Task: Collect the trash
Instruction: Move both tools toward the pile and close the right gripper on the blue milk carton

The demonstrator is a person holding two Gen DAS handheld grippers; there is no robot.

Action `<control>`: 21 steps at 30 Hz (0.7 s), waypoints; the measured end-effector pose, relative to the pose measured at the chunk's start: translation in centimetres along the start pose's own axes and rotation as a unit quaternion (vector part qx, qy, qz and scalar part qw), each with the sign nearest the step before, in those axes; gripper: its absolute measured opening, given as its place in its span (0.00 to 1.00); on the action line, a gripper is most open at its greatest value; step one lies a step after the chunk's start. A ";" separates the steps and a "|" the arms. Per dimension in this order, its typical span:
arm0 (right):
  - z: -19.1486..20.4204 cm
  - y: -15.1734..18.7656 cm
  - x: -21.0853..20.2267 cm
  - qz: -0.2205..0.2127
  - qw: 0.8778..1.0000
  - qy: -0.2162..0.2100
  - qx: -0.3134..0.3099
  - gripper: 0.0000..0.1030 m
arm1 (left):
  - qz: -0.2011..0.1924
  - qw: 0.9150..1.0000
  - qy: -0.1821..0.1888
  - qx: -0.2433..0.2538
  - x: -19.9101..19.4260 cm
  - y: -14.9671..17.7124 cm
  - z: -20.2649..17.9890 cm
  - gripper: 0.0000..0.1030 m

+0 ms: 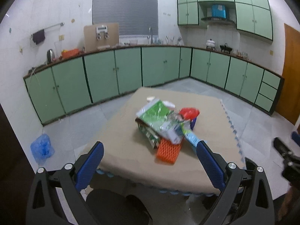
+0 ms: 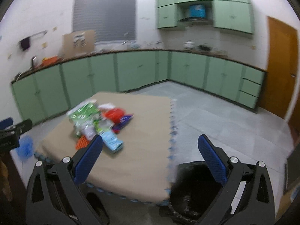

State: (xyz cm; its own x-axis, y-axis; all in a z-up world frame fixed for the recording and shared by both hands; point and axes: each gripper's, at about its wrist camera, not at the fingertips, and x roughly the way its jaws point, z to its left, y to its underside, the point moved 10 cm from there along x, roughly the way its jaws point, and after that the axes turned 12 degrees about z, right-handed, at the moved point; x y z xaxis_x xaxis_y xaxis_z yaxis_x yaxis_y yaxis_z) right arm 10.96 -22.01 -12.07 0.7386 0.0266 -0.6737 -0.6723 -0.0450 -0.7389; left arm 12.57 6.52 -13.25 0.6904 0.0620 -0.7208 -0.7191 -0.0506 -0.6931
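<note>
While the left wrist view is looking down over the near edge of the tan-covered counter, the left gripper is hovering above that edge with its blue pads spread wide, gripping nothing. A blurred trash pile is sitting near the middle of the counter: a green-and-white carton is lying on top, an orange mesh piece is sticking out at the near side, a red wrapper is lying at the far right, and a pale blue packet is just beside the right pad. A dark round object, identity unclear, is showing below the counter edge. A blue plastic bag is lying on the floor at left, well apart from the counter. The right gripper is partly showing at the right border.

Turning to the right wrist view, the right gripper is hovering over the counter's near right corner, its jaws likewise wide apart and empty. The trash pile is lying left of centre, near the left pad. This view alone is showing a black bag on the floor against the counter's right corner; its contents cannot be made out. The left gripper is partly showing at the left border.
</note>
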 end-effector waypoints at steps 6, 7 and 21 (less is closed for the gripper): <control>3.3 0.4 6.3 0.023 0.997 -0.058 -0.050 0.95 | -0.014 1.000 0.016 -0.014 2.3 -0.1 1.0 0.94; 4.0 0.4 7.4 0.023 0.996 -0.067 -0.058 0.95 | -0.020 1.000 0.016 -0.014 2.8 -0.2 1.1 0.94; 7.9 3.0 20.1 0.082 0.980 -0.116 -0.136 0.72 | -0.017 0.999 0.024 0.035 12.6 -0.1 -1.1 0.94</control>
State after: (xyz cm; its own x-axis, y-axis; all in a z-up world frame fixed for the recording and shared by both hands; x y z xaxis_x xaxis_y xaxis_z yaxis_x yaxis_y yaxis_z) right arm 23.39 -13.72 -27.97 0.5690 0.2222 -0.7917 -0.7195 -0.3316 -0.6102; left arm 21.48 6.18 -22.29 0.7164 0.0136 -0.6976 -0.6977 0.0200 -0.7161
